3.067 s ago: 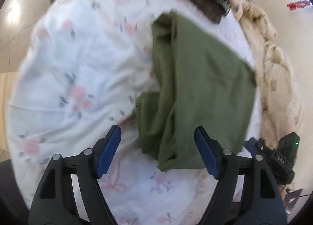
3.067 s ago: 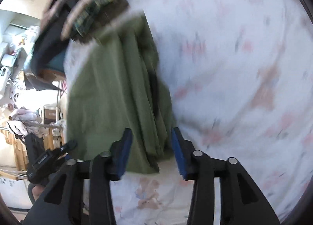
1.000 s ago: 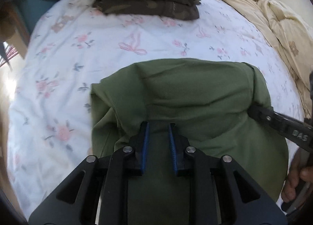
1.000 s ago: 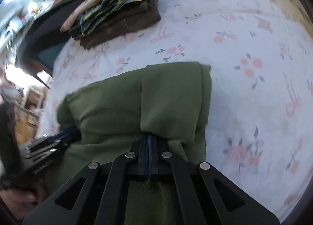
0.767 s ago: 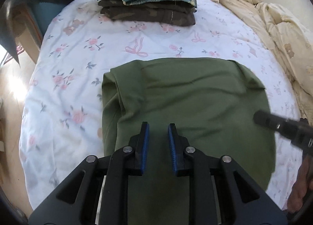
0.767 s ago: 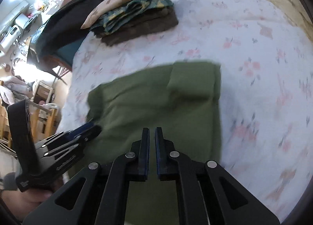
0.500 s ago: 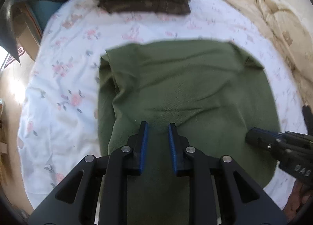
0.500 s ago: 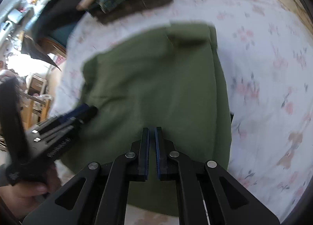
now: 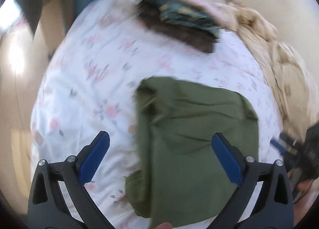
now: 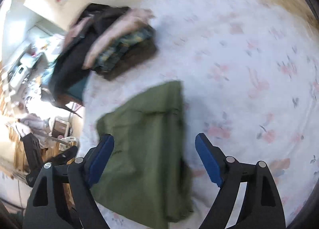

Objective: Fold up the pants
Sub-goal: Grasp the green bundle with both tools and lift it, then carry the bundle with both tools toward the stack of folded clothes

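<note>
The olive green pants [image 9: 191, 141] lie folded into a rough rectangle on the floral bed sheet [image 9: 95, 81]. My left gripper [image 9: 159, 149] hovers above their left part, its jaws opening wide, with no cloth pinched between the blue pads. In the right wrist view the same pants [image 10: 147, 149] lie below my right gripper [image 10: 155, 149], whose jaws are also opening and hold nothing. The right gripper's black body [image 9: 295, 149] shows at the right edge of the left wrist view. The left gripper's black frame [image 10: 47, 159] shows at the left of the right wrist view. Both pictures are blurred.
A stack of folded clothes [image 9: 179, 20] sits at the far side of the bed, also seen as folded clothes [image 10: 119, 53] from the right. A beige quilt [image 9: 279, 53] is bunched along the bed's right side. Furniture and clutter [image 10: 30, 89] stand beyond the left bed edge.
Both grippers went from shut on the green cloth to wide open. They lifted up and back, leaving the pants lying folded on the sheet.
</note>
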Tool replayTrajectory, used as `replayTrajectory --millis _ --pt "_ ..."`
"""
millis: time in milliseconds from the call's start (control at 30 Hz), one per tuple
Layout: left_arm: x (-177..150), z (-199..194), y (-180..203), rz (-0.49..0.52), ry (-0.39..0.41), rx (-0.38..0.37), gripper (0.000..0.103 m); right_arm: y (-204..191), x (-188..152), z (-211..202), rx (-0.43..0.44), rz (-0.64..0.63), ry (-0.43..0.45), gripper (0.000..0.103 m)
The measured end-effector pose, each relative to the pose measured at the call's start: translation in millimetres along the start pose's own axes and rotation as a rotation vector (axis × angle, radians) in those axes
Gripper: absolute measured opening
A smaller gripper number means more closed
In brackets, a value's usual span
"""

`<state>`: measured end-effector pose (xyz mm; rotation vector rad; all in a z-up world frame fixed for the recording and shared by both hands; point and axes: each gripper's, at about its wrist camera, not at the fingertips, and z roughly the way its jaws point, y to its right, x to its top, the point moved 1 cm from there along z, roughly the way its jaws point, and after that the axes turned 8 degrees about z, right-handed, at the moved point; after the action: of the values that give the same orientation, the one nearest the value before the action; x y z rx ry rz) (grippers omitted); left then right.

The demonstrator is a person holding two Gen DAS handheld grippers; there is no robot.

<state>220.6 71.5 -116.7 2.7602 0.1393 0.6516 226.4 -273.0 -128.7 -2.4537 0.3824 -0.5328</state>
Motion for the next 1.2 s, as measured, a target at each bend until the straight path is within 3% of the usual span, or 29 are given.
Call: replayTrajectory --millis 133,200,267,367,467,533,600,633,733,800,833,900,1033,1200 --pt "-11 37 -29 -0.119 -0.105 -0.103 0.101 34 -5 41 0.018 0.085 -0.162 0.086" --pt "-16 55 -34 -0.148 -0.154 -0.174 0.100 46 -8 58 0.017 0.123 -0.199 0.086" --pt "-19 65 -29 -0.119 -0.171 -0.199 0.100 52 -9 69 0.027 0.144 -0.216 0.086" --pt "-20 68 -22 -0.074 -0.159 -0.182 0.099 56 -12 80 0.114 0.194 -0.244 0.086" --pt "-17 73 -13 -0.018 -0.183 -0.181 0.096 54 -17 86 0.138 0.190 -0.256 0.087" --pt "-14 73 -5 0.031 -0.191 -0.182 0.087 45 -21 92 0.165 0.153 -0.286 0.087" --pt "-14 74 2 0.053 -0.201 -0.241 0.064 34 -26 99 0.190 0.117 -0.319 0.085" --pt "-15 77 6 0.059 -0.222 -0.285 0.042 30 -28 101 0.181 0.096 -0.321 0.084" --pt "-17 86 16 0.106 -0.248 -0.280 0.036 26 -28 105 0.122 0.054 -0.290 0.070" --pt "-14 87 17 0.103 -0.233 -0.299 0.019 22 -28 102 0.127 0.030 -0.290 0.041" --pt "-13 82 19 0.099 -0.219 -0.314 0.010 17 -29 100 0.125 0.002 -0.288 0.037" --pt "-10 69 30 0.152 -0.165 -0.290 0.008 1 -31 89 0.118 -0.070 -0.254 0.024" --pt "4 27 30 0.116 -0.067 -0.370 0.008 -16 -27 67 0.170 -0.080 -0.194 0.021" --pt "29 -30 37 0.140 0.057 -0.405 0.008 -61 -15 27 0.236 -0.185 -0.117 0.021"
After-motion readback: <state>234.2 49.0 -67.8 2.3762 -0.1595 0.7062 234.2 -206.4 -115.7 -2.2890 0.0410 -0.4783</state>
